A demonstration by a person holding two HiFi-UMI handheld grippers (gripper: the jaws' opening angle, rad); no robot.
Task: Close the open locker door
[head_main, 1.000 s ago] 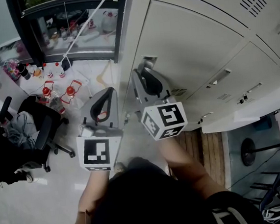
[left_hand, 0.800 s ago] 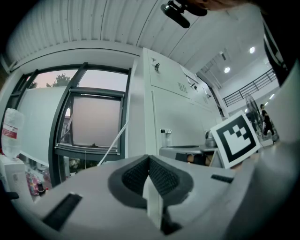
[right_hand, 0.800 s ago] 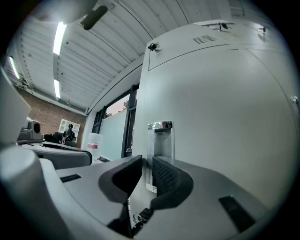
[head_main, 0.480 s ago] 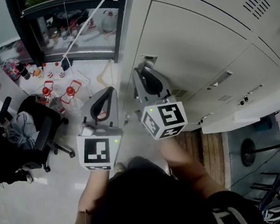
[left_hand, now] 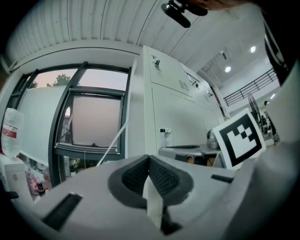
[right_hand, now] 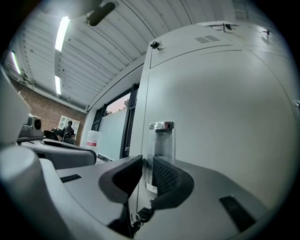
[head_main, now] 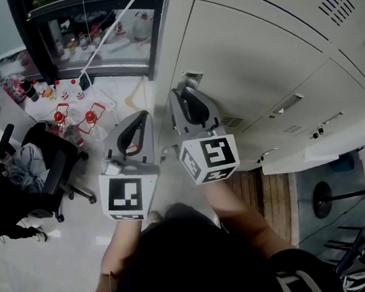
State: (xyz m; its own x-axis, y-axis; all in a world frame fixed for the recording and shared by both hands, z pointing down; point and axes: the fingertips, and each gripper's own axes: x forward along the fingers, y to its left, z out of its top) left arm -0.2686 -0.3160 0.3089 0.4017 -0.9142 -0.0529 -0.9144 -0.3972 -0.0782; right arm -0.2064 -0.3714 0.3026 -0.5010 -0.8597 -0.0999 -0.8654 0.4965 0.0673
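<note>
The tall grey locker door (head_main: 250,52) fills the upper right of the head view. Its chrome handle (head_main: 191,78) sits at the door's left edge. My right gripper (head_main: 187,89) points at that handle. In the right gripper view the door's (right_hand: 225,103) edge and the lower end of the handle (right_hand: 161,136) run into the narrow gap between my right gripper's (right_hand: 147,168) jaws. I see no pad pressing on them. My left gripper (head_main: 142,117) hangs left of the lockers, shut and empty (left_hand: 149,161).
A white door panel (head_main: 323,144) juts out from the lower lockers at the right. A black office chair (head_main: 50,171) and red-capped bottles (head_main: 90,119) stand on the floor at the left, below a dark-framed window (head_main: 88,29). A wooden floor strip (head_main: 271,194) lies under the lockers.
Both grippers have drifted very slightly to the left in the head view. The right one stays at the handle.
</note>
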